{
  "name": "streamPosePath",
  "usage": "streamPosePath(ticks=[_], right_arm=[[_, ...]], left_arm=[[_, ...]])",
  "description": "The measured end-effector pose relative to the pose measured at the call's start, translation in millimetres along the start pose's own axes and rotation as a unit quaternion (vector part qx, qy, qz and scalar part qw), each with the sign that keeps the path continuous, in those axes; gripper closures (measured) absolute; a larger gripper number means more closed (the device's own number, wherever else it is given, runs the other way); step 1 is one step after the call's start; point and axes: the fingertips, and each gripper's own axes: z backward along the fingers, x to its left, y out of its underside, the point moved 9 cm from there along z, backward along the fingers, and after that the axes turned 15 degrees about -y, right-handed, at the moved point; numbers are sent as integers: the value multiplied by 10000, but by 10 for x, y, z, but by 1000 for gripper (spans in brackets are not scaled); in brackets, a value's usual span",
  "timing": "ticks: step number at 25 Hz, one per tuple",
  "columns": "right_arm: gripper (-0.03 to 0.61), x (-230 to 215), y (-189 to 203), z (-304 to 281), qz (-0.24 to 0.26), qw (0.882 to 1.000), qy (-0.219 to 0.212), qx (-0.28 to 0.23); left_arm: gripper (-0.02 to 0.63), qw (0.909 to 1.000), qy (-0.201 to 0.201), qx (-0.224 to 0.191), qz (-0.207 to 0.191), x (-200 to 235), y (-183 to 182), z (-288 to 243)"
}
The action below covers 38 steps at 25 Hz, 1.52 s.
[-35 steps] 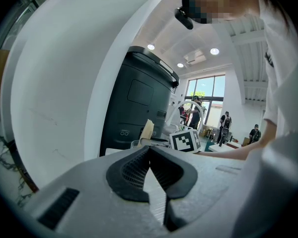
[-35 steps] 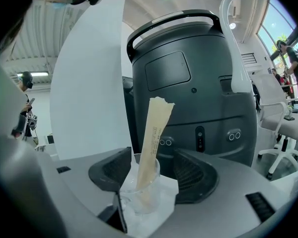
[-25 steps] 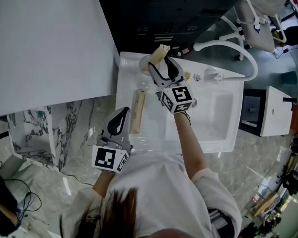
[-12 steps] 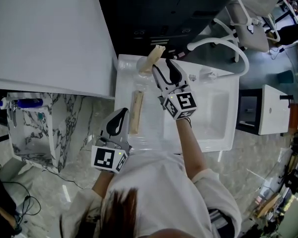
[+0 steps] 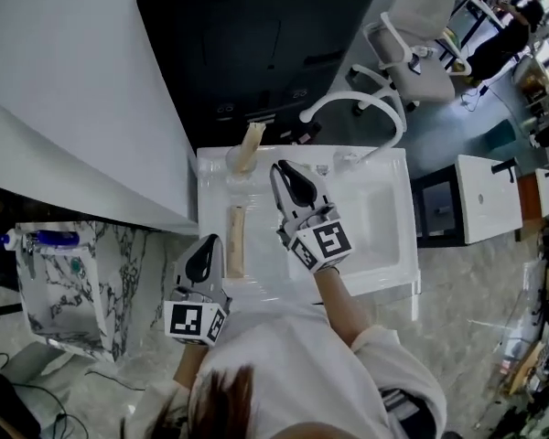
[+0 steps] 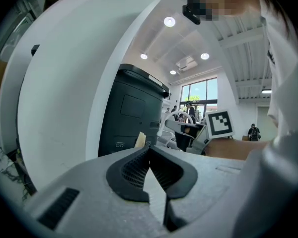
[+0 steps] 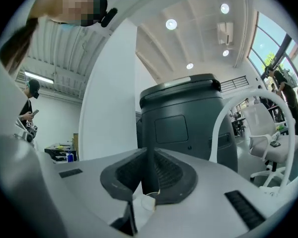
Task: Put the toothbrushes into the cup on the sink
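One boxed toothbrush (image 5: 250,144) stands in the cup (image 5: 237,164) at the back left corner of the sink (image 5: 393,245). The second boxed toothbrush (image 5: 235,241) lies flat on the left ledge, its long axis pointing at the cup. The left gripper (image 5: 204,252), jaws together and empty, sits just short of its near end and is the nearer tool. The right gripper (image 5: 286,174), jaws just closed almost together on nothing, hangs beside it over the basin.

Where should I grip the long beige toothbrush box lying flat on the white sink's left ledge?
Grip the long beige toothbrush box near its end away from the clear cup, from above, fingers closing across its narrow width. It lies flat on the white sink, lengthwise toward that cup, so its far end likely stays free to enter.
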Motion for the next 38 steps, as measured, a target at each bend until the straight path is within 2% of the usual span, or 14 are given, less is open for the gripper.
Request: streamPosePath(ticks=[10,15,23,32,38], right_arm=[[565,436,-609,757,158,9986,73,-491],[566,641,-735,1106,194,9980,179,-572],[566,916,-561,1469,24,9986,372,-365],[566,1024,-202,1574,-384,9982,430,-142],[566,1020,-27,1610,-545,9972,520,-39]], left_arm=[[598,9995,168,-241,-126,-161,-176,185],[598,9985,376,-357,-196,-236,-206,233],[598,9977,469,-378,-324,-231,-225,312],[600,9989,237,-283,-276,-175,-147,438],[598,9994,237,-162,-218,-142,-38,496]])
